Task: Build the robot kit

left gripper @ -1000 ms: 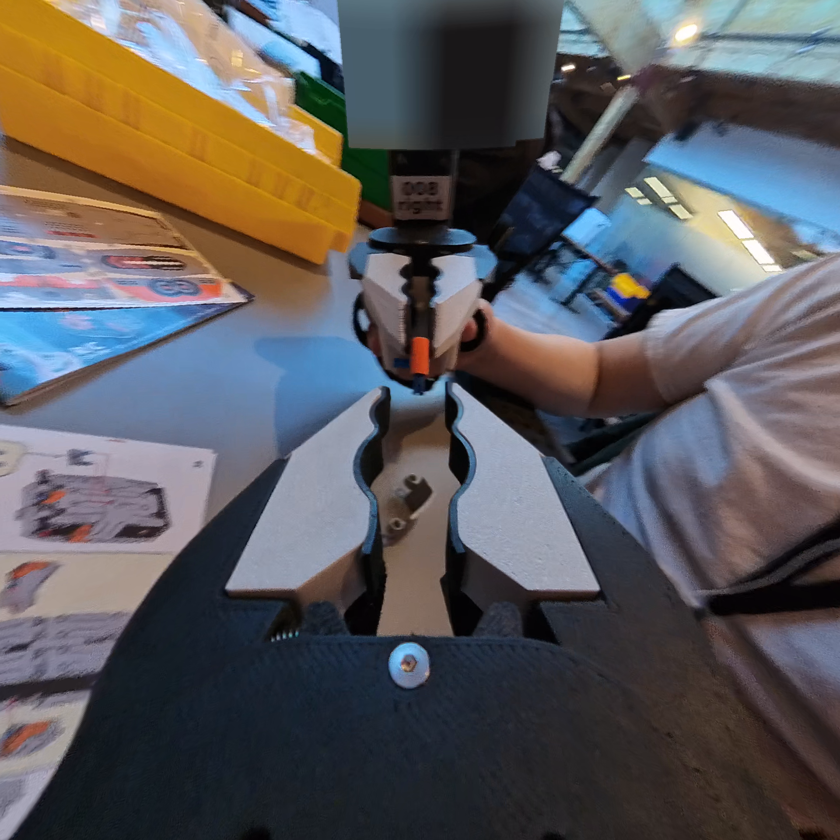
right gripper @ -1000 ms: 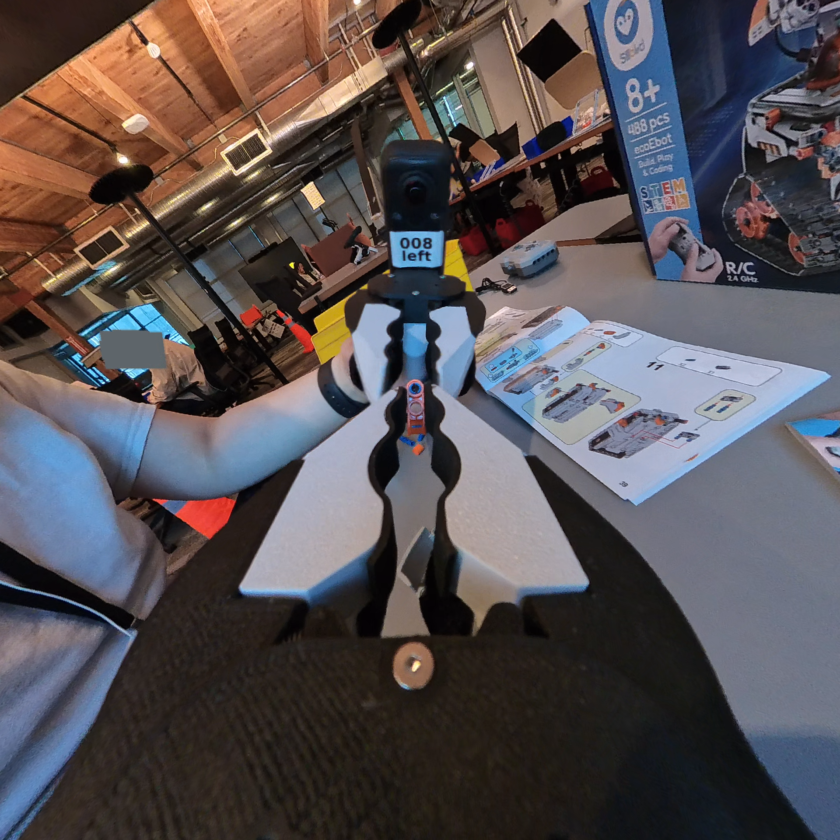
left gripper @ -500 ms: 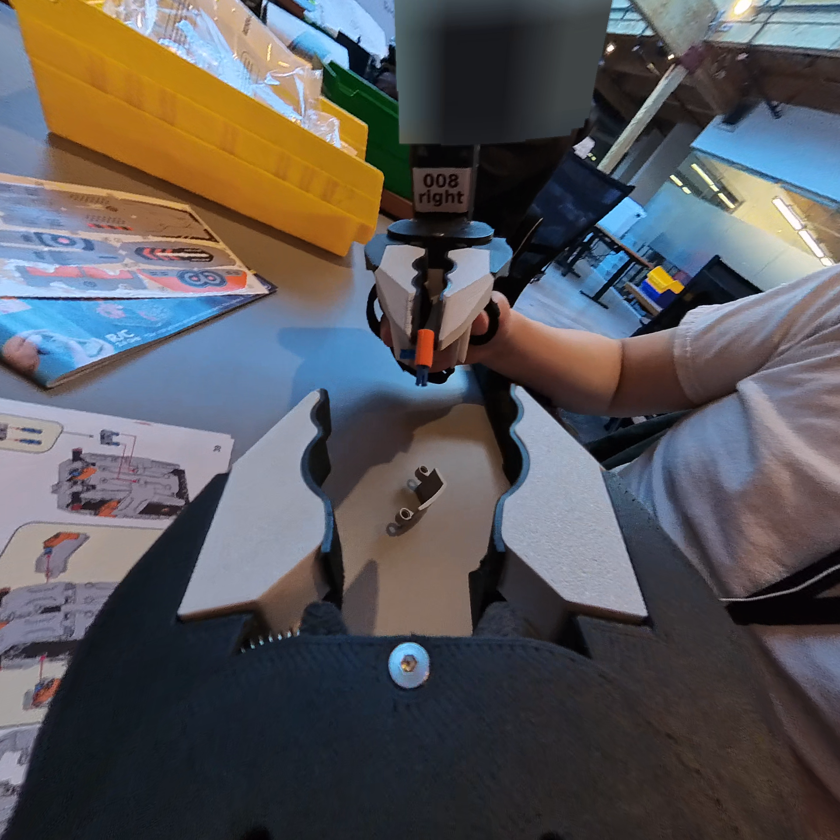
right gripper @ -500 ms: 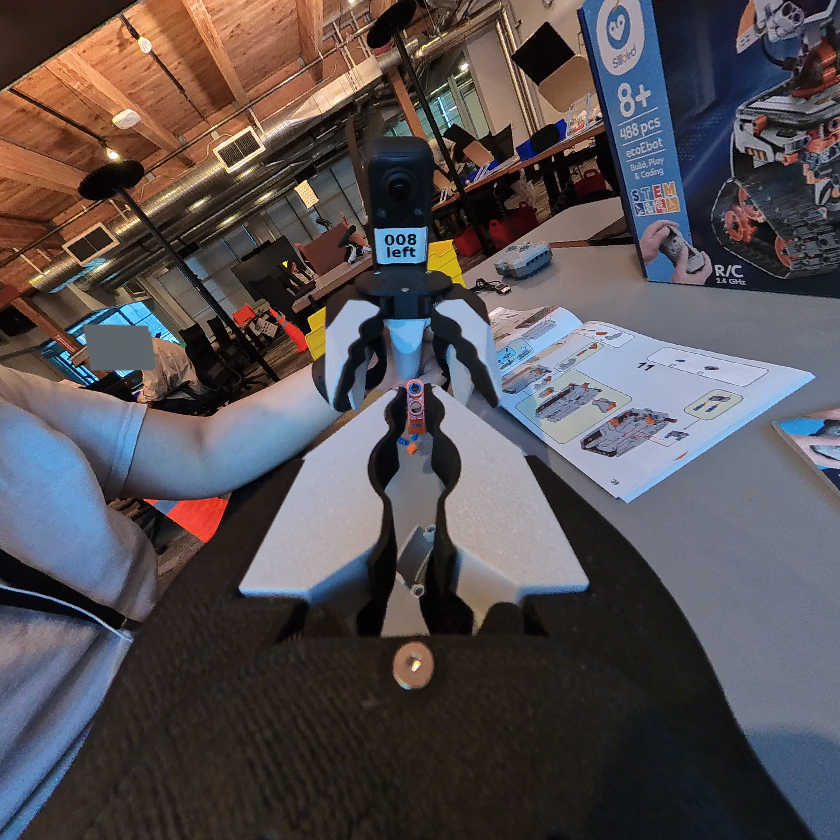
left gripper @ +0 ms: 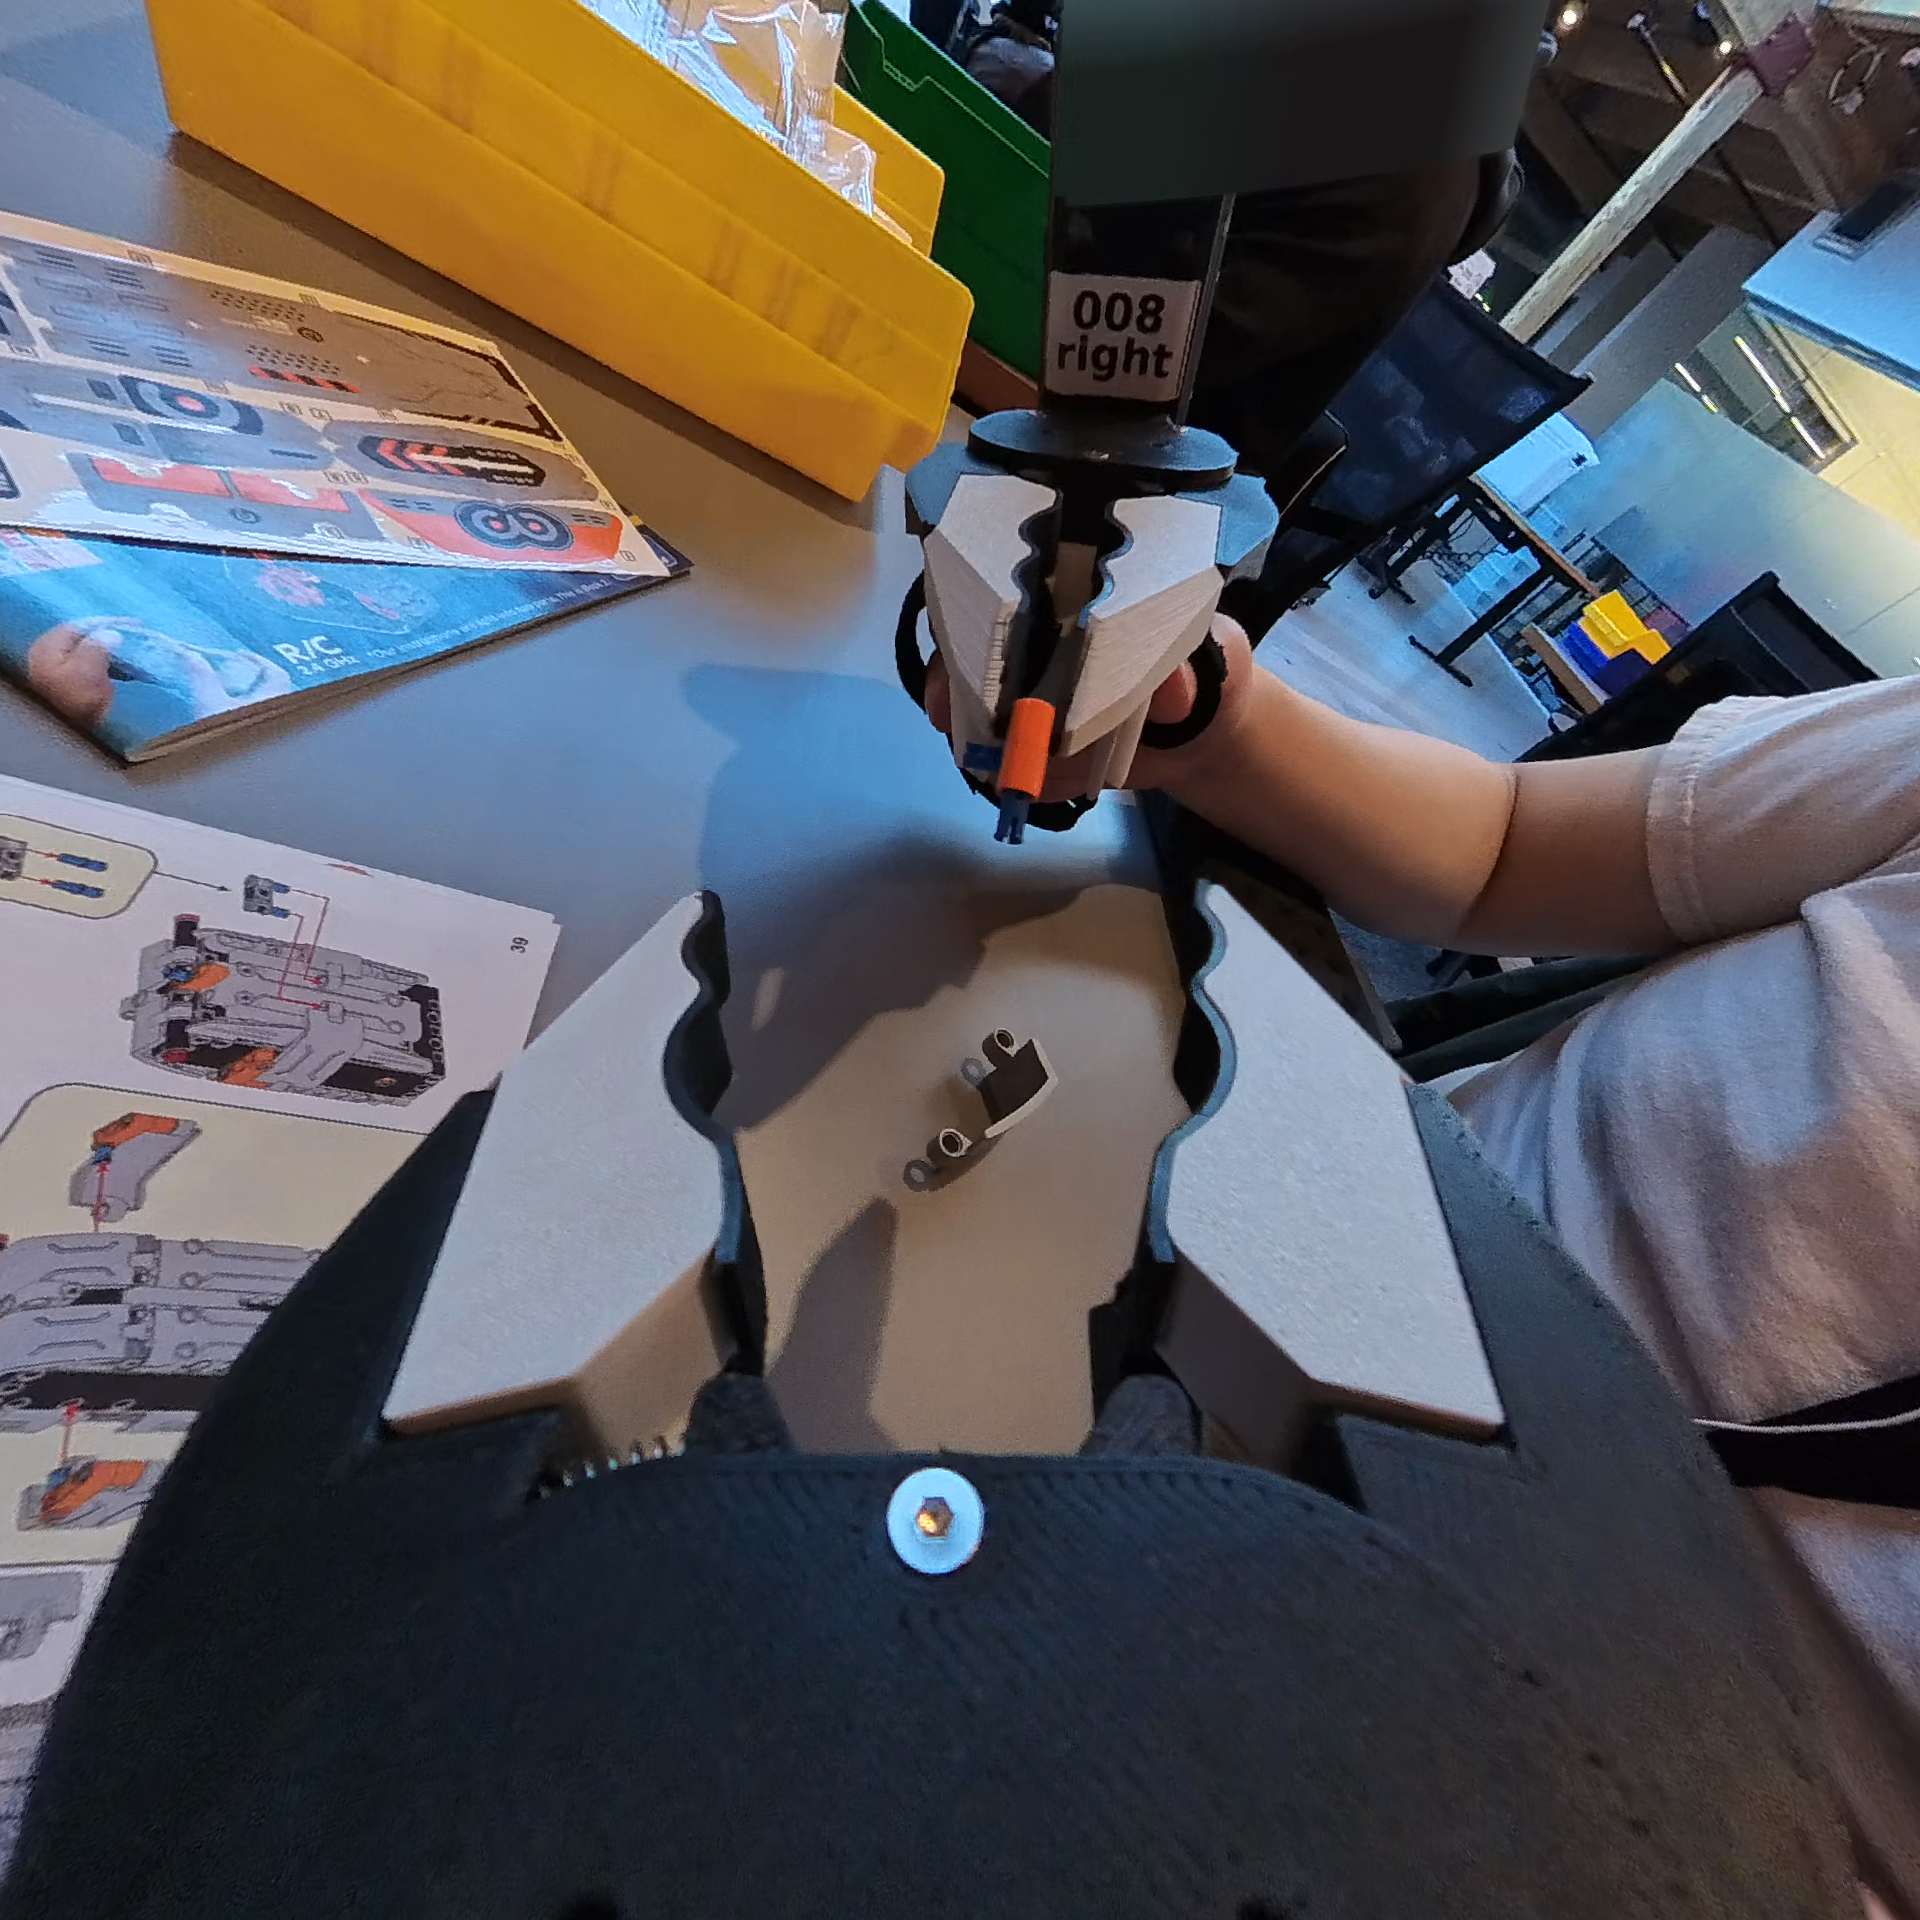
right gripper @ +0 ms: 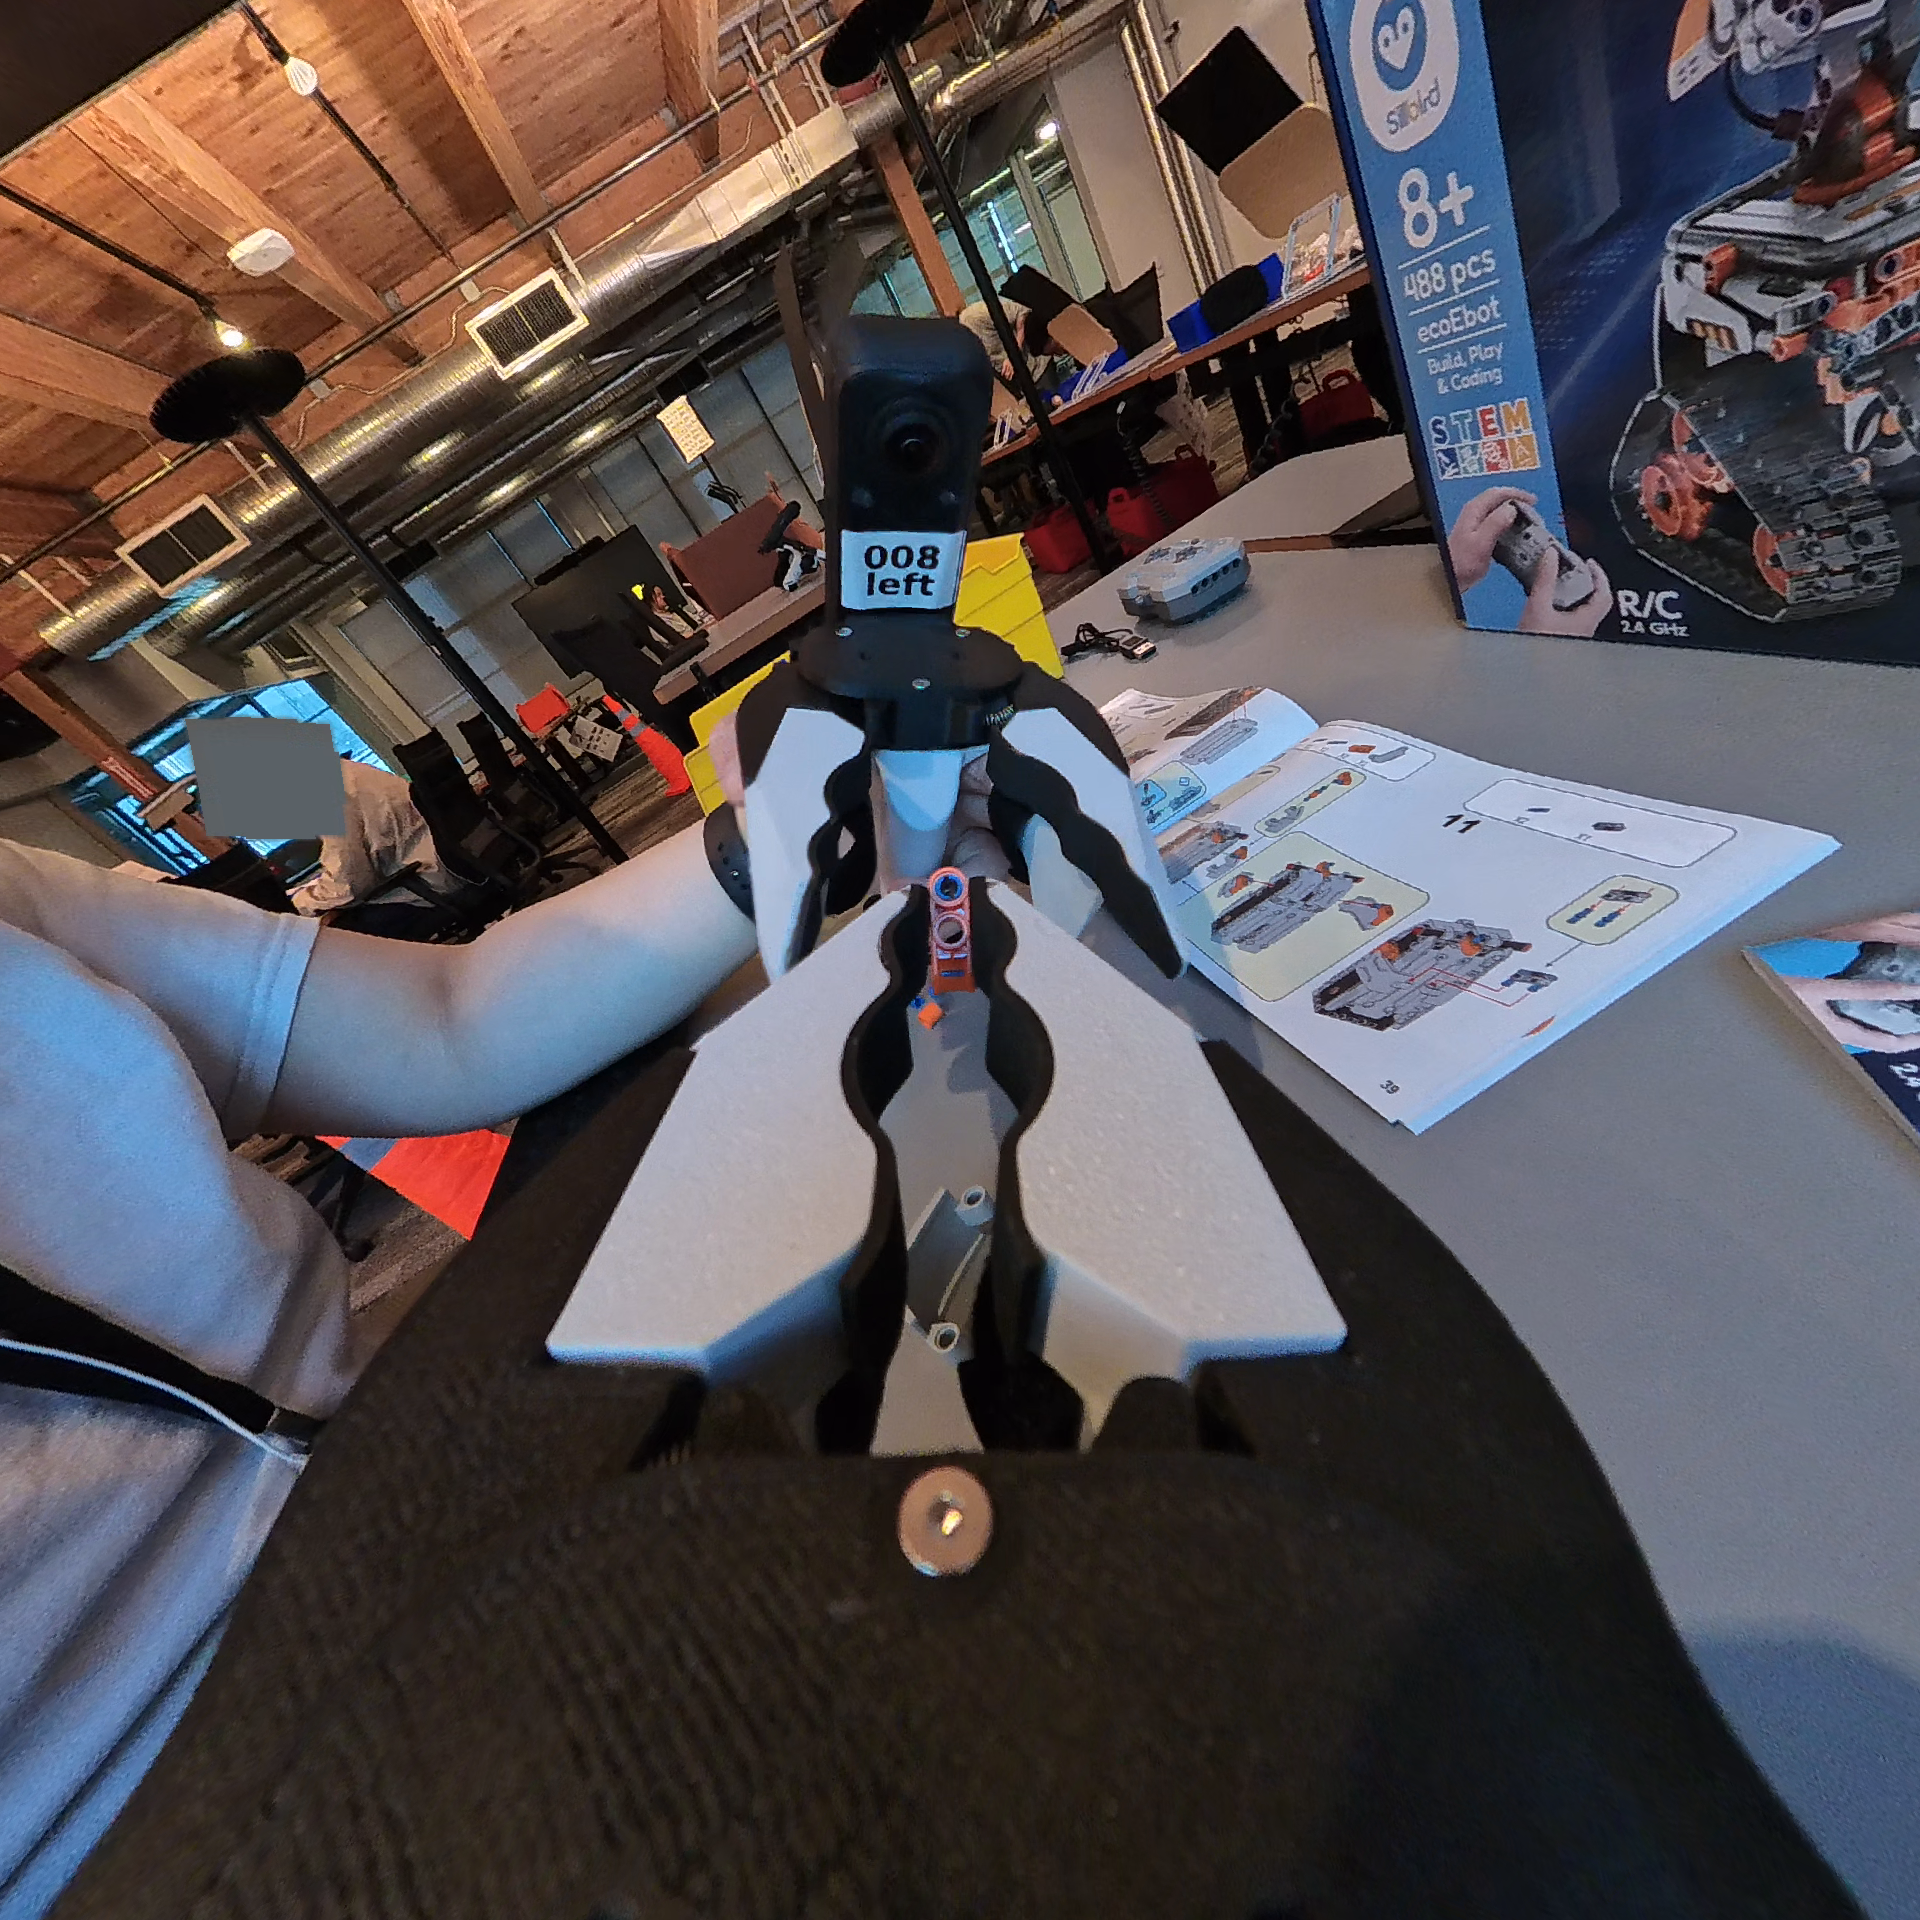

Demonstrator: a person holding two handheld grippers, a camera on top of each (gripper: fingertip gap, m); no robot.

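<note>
A: What are the largest items on the grey worktop (left gripper: 582, 748)?
B: A blue toy box (right gripper: 1683, 312) printed with a tracked robot stands at the far right; yellow bins (left gripper: 582, 208) line the opposite edge, beside a green bin (left gripper: 966, 177). An open instruction booklet (right gripper: 1455, 894) lies flat, near a sticker sheet (left gripper: 270, 436).

A: And the claws?
B: The left claw (left gripper: 948, 997) is spread wide, empty, its fingers either side of a small grey curved brick piece (left gripper: 987, 1107) with round holes, lying on the worktop. The right claw (right gripper: 951, 940) is pressed together on an orange beam (right gripper: 949, 935).

A: How does that beam look?
B: Short, orange, with round holes; a blue pin (left gripper: 1010, 816) protrudes from its lower end. It is held above the worktop, just beyond the left claw's fingertips.
</note>
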